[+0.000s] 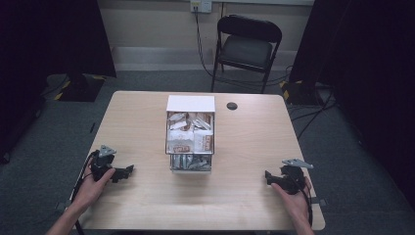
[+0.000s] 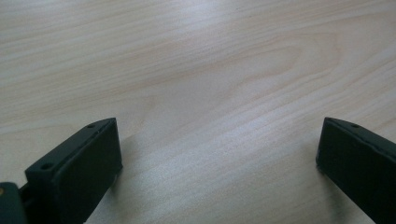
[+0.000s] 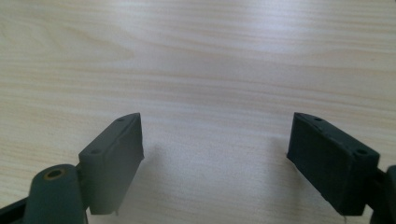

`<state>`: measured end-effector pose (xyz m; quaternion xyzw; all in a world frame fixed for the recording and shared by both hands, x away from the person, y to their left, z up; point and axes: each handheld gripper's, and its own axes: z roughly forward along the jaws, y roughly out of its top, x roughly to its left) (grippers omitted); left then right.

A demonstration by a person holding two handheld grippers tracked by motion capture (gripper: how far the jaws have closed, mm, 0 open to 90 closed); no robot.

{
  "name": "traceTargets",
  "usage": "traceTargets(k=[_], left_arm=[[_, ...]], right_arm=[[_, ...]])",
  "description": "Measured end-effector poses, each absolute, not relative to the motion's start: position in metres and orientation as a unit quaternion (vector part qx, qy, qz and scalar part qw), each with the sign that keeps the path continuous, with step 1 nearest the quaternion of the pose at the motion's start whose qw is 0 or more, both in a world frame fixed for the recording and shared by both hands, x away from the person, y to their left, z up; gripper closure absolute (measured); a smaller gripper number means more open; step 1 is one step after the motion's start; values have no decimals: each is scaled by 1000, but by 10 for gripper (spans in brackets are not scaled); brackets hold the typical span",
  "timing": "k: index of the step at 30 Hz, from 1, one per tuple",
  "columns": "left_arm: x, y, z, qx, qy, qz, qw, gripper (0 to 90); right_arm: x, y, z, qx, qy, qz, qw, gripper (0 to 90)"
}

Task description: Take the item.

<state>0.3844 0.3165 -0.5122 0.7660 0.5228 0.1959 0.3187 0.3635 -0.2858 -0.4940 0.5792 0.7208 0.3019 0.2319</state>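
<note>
Both tongs sit low on the table (image 1: 147, 196), left gripper (image 1: 128, 171) and right gripper (image 1: 267, 175) agape and empty — the reach toward the packet-filled box (image 1: 190, 104) looks yet to begin — next, a move inward

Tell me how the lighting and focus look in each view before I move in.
High view: dim, dark at both sides, box of packets soft. Left gripper view: pale glare on the table, left gripper jaws dark, slightly blurred. Right gripper view: bright sheen up top, faint shadows beside the right gripper jaws.
</note>
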Motion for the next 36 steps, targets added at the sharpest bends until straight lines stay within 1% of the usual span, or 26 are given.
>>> traceTargets(k=[7, 15, 20, 23, 28, 36], left_arm=[[384, 316, -512, 763, 526, 196, 321, 0], [384, 316, -512, 764, 525, 196, 321, 0], [384, 316, -512, 763, 525, 196, 322, 0], [384, 316, -512, 764, 525, 196, 321, 0], [384, 316, -512, 764, 525, 196, 321, 0], [384, 316, -512, 765, 524, 196, 320, 0]], right_arm=[[361, -286, -486, 582, 713, 316, 229, 242], [360, -283, -478, 580, 715, 330, 209, 251], [358, -281, -472, 572, 715, 339, 215, 262], [358, -279, -467, 569, 717, 345, 209, 282], [356, -277, -459, 566, 715, 355, 205, 284], [354, -273, -446, 555, 714, 378, 200, 316]])
